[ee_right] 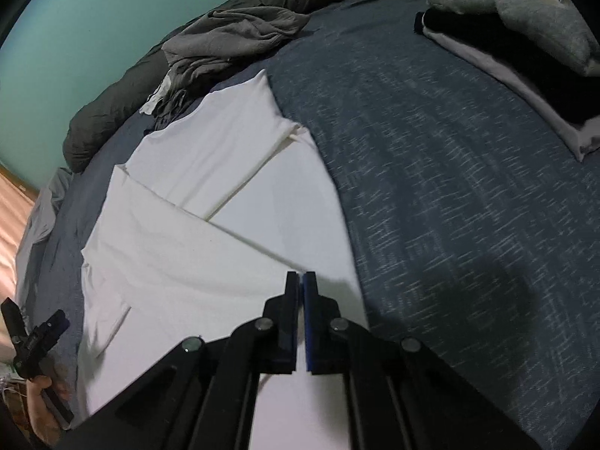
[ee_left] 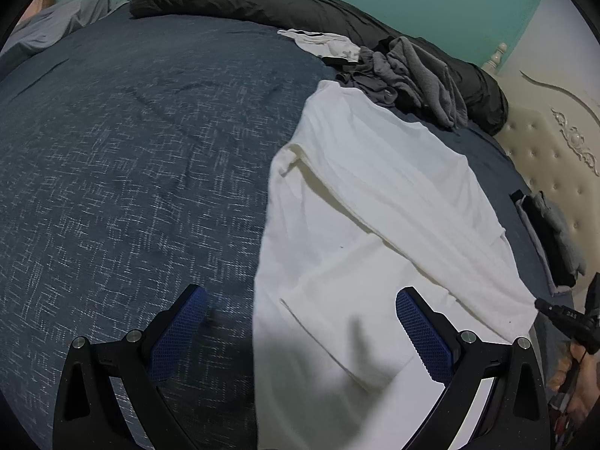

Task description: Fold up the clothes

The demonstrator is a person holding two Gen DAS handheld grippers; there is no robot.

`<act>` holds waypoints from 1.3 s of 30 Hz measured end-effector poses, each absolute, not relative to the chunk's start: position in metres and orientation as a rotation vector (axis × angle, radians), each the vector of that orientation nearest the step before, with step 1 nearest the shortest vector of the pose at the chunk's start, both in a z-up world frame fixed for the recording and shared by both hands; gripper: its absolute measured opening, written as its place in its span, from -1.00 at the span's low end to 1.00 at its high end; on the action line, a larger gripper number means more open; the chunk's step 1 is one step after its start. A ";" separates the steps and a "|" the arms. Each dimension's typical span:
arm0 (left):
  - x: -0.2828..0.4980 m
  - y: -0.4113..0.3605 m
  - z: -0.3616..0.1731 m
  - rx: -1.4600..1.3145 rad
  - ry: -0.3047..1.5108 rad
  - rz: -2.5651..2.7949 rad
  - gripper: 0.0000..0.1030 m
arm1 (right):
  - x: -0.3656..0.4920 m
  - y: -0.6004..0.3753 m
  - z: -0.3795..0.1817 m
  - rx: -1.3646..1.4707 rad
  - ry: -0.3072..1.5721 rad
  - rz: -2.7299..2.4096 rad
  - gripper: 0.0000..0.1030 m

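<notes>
A white garment [ee_left: 375, 225] lies spread on the dark blue bedcover [ee_left: 131, 168], with its long sides folded in over the middle. My left gripper [ee_left: 300, 300] is open above the garment's near left edge, one blue pad [ee_left: 180, 333] over the bedcover and the other over the white cloth. In the right wrist view the same white garment [ee_right: 210, 217] lies left of centre. My right gripper [ee_right: 301, 281] is shut, its tips over the garment's near right edge; no cloth shows between the pads. The left gripper [ee_right: 33, 333] shows at the far left there.
A heap of unfolded grey clothes [ee_left: 412, 71] and a white piece [ee_left: 326, 43] lie at the far side by a dark rolled duvet [ee_left: 262, 3]. A folded stack of clothes [ee_right: 525, 56] sits near the padded headboard [ee_left: 555, 157]. Bare bedcover [ee_right: 468, 206] lies right of the garment.
</notes>
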State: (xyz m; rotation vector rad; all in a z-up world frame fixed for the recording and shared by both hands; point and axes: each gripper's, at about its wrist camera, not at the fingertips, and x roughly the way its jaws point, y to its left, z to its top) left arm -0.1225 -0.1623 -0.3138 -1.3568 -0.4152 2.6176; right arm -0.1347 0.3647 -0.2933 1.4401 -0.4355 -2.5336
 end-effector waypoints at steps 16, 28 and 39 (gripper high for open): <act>-0.179 -0.185 -0.315 -1.367 -0.308 2.702 0.99 | -0.147 0.358 -0.302 1.498 -0.400 -2.467 -0.96; -0.222 -0.174 -0.329 -1.353 -0.127 2.674 0.65 | -0.142 0.351 -0.299 1.445 -0.463 -2.393 -0.94; -0.241 -0.166 -0.337 -1.328 -0.042 2.624 -0.11 | -0.141 0.350 -0.297 1.422 -0.499 -2.368 -0.94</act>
